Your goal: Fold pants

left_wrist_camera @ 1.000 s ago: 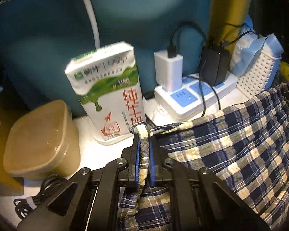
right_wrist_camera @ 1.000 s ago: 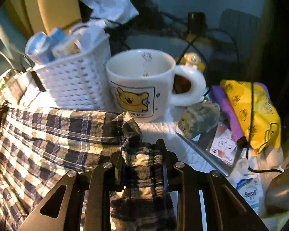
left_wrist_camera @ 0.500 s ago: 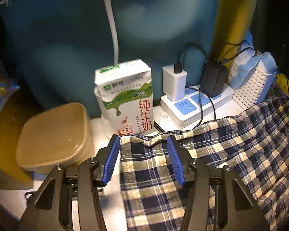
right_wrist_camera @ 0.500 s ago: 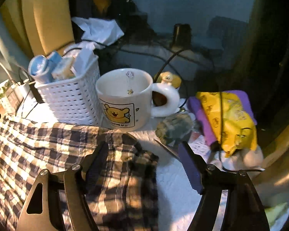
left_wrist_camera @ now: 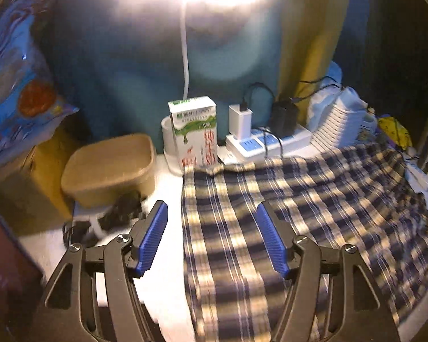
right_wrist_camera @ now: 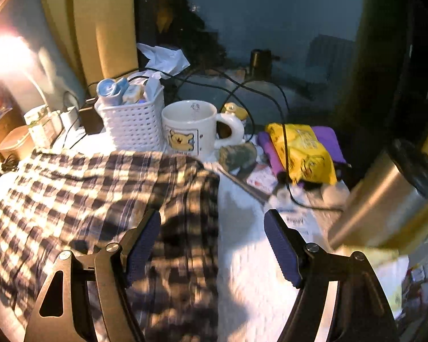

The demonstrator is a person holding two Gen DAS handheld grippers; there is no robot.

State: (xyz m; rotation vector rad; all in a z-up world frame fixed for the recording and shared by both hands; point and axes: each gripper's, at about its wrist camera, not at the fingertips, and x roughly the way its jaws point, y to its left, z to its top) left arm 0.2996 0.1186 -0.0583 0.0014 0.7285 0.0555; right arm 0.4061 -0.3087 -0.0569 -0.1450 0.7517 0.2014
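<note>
Left wrist view: the plaid pants (left_wrist_camera: pixel 285 199), soft woven cloth in navy and cream checks, are spread flat across the white tabletop (left_wrist_camera: pixel 168 188), filling the centre and right of the frame. The left gripper (left_wrist_camera: pixel 212 242), with ribbed blue pads, is seen opening above the cloth, nothing pinched (a second ago the waistband was clamped). A boxy milk carton (left_wrist_camera: pixel 194 131) printed 纯牛奶 is seen behind. In the right wrist view, the right gripper (right_wrist_camera: pixel 212 245) is likewise spread wide, cloth released, below a bear-printed ceramic mug (right_wrist_camera: pixel 189 131).
</note>
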